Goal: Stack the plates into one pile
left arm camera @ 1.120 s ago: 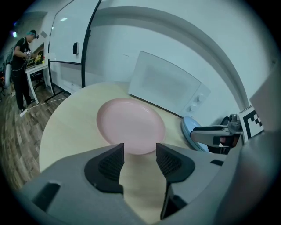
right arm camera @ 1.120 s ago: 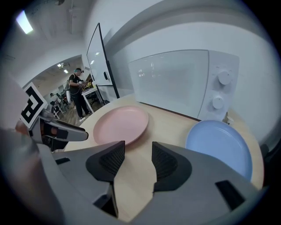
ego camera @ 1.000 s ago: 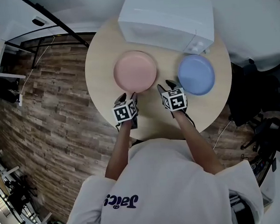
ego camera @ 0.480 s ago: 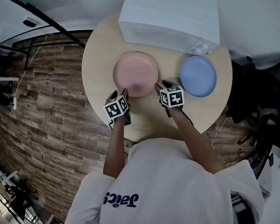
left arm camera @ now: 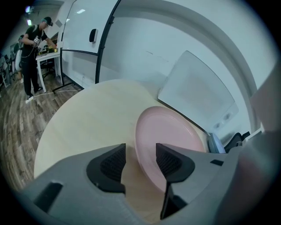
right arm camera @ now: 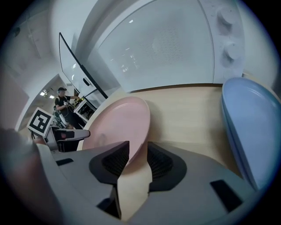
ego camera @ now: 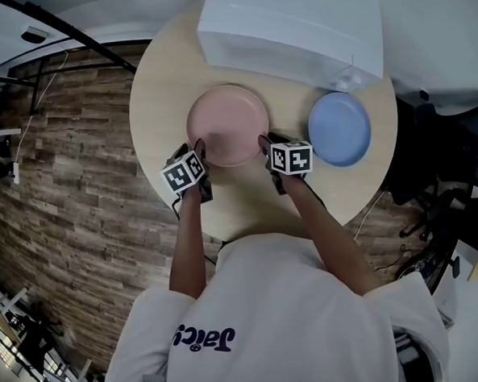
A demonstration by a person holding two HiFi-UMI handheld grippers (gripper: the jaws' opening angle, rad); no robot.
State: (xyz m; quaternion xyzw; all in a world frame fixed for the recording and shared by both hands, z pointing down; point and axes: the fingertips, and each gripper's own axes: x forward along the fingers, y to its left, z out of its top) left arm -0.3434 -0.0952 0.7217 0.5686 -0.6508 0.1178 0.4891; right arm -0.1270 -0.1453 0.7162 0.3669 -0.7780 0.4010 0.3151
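Pale round table (ego camera: 160, 110) fills the upper middle of the head view, with a white microwave (ego camera: 294, 29) at the top. On it the pink plate (ego camera: 227, 126) lies in the centre and the blue plate (ego camera: 339, 129) lies apart at the right. The left gripper (left arm camera: 140, 160) has open jaws around the pink plate's lower left rim. The right gripper (right arm camera: 137, 160) is closing its jaws over the lower right rim.

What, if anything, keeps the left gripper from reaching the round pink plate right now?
Nothing, it seems: yes, it can. The left gripper has its fingers apart around the round pink plate at its near rim, and the bare wooden table beside it leaves the way free.
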